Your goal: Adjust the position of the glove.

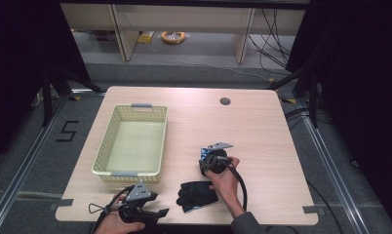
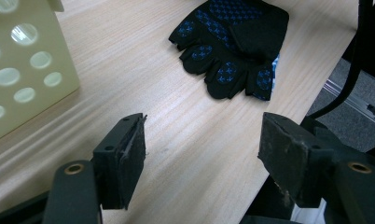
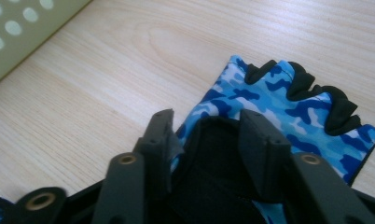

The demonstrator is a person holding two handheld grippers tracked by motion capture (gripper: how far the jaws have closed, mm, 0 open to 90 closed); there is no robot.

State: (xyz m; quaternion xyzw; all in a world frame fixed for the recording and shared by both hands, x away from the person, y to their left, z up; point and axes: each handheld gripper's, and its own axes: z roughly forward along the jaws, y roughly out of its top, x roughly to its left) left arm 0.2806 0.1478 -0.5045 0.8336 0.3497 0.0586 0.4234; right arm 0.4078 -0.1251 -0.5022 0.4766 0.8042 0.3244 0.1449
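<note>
Nearby, right tongs [image 3: 206, 140] pinching camouflage glove [image 3: 288, 102]; left tongs [image 2: 202, 154] spread, basket [image 1: 130, 141] beside

A pale yellow perforated basket [image 1: 132, 141] sits on the left half of the wooden table [image 1: 262, 126], near its front edge.

Left gripper [image 1: 161, 213] jaws wide apart; right gripper [image 1: 204, 157] jaws narrowed, angled down.

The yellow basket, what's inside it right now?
The basket looks empty: its pale floor shows bare in the high view. Both gloves lie outside on the table. The strip just behind its near wall is hidden.
</note>
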